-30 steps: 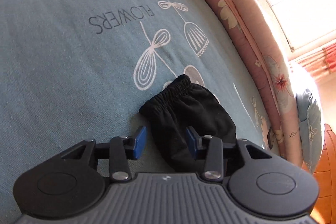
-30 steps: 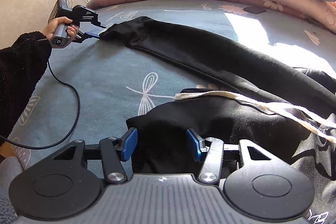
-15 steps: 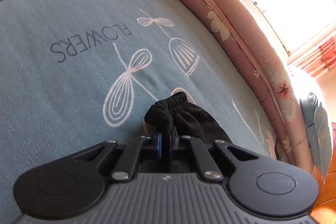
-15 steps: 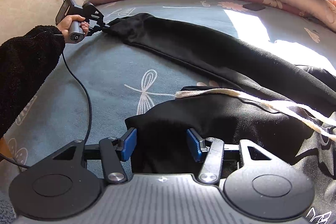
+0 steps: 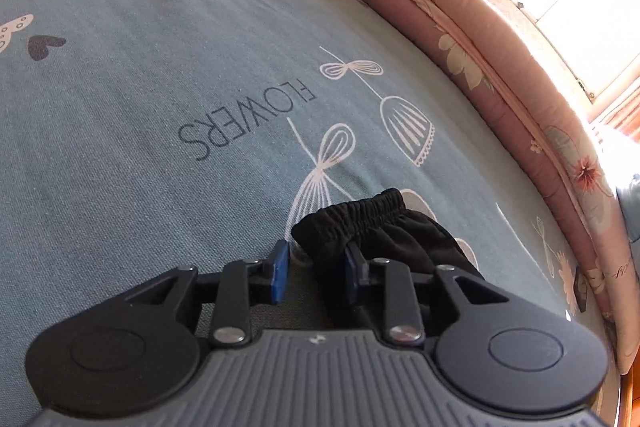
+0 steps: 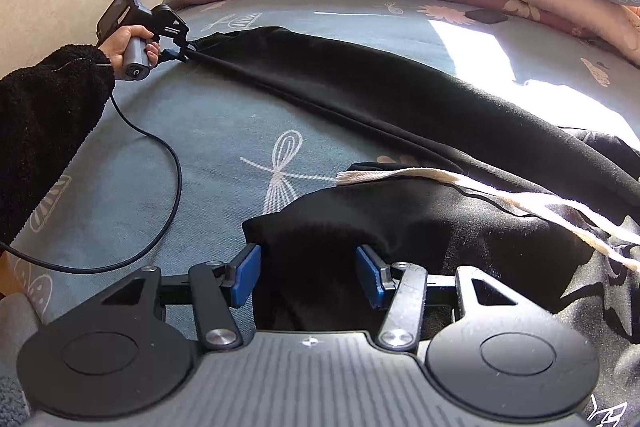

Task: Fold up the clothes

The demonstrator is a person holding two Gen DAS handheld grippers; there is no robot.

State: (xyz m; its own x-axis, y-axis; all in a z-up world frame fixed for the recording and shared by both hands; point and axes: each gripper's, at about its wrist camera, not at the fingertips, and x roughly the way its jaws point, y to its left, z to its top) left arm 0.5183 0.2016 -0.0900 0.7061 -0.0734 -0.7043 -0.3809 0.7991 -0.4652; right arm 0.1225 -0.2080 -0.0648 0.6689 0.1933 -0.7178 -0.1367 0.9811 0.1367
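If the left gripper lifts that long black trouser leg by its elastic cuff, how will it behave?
The black trouser leg would probably hang limp; it lies flat and creased. Its gathered elastic cuff likely bunches between the opening left gripper. It seems light, though it may drag on the blue bedsheet.

Each tool has a ribbed grey housing, two black discs, black linkage arms with silver screws, and blue pads: left tool (image 5: 312, 269), right tool (image 6: 307, 275). A fuzzy black sleeve (image 6: 44, 123) covers the forearm; a black cable (image 6: 160, 163) trails away.
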